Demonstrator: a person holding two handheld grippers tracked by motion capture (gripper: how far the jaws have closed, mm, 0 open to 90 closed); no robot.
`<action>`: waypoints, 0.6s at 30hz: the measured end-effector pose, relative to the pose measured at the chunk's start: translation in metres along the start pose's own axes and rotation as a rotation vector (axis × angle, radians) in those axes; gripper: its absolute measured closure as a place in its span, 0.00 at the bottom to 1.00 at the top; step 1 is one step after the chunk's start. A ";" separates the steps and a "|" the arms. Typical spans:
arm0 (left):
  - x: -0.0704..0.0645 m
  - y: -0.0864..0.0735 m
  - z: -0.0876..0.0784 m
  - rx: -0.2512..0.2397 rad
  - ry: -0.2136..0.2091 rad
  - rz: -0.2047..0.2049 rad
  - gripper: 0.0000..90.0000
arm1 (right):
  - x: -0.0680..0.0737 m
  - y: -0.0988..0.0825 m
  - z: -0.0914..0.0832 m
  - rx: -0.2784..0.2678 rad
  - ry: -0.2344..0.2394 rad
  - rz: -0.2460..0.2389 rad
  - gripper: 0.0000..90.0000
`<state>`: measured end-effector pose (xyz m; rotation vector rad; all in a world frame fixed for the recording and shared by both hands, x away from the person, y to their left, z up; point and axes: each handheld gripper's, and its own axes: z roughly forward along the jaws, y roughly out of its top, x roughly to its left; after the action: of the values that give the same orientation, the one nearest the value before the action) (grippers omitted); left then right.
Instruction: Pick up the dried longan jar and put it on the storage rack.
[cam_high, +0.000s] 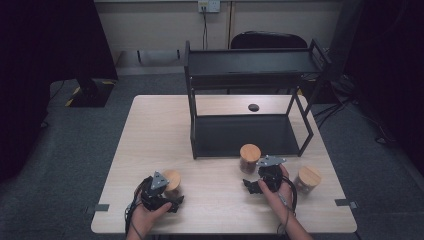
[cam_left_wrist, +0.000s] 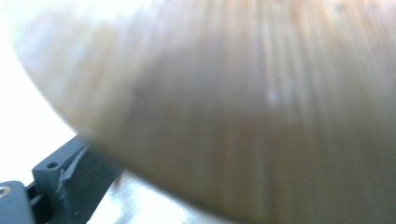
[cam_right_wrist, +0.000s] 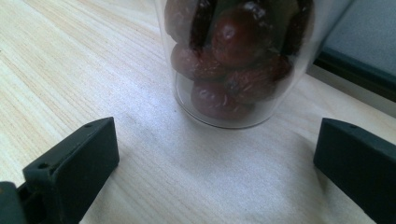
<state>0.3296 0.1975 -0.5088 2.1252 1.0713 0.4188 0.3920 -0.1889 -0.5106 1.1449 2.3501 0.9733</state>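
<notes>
Grey carpet surrounds a pale wooden worktop (cam_high: 150, 130) that carries a black two-tier shelf rack (cam_high: 250, 100) at its far middle, with a small dark round object (cam_high: 253, 107) lying on the wood under the upper tier. From the high view, three glass jars with wooden lids stand along the near half: one at near left (cam_high: 172, 183), one in the middle just in front of the rack's lower tier (cam_high: 249, 157), and one at near right (cam_high: 307, 179). The left claw (cam_high: 170, 196) sits right against the near-left jar, its jaws spread wide around the jar; whether the pads press on the glass cannot be told. The left gripper view adds little beyond a blurred wooden surface (cam_left_wrist: 233, 107), pressed very close to the lens, with one black jaw at lower left. The right claw (cam_high: 252, 184) lies between the middle jar and the near-right jar, jaws wide and holding nothing. Only the right gripper view reveals the contents: the middle jar (cam_right_wrist: 233, 60) stands upright on the wood, packed with dark reddish-brown fruit, a little beyond the two spread jaws and touching neither, with the rack's lower tier (cam_right_wrist: 364, 51) behind it.
</notes>
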 end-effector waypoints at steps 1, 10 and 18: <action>0.000 0.000 0.000 -0.002 0.001 -0.011 0.03 | 0.000 0.000 0.000 0.000 0.000 0.000 0.00; 0.001 0.000 -0.001 -0.006 0.000 -0.020 0.03 | 0.000 0.000 0.000 0.000 0.000 0.000 0.00; 0.001 0.001 -0.003 -0.014 0.000 -0.024 0.03 | 0.000 0.000 0.000 -0.001 0.000 0.000 0.00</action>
<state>0.3292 0.1988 -0.5063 2.0980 1.0897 0.4140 0.3920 -0.1889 -0.5107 1.1449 2.3496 0.9738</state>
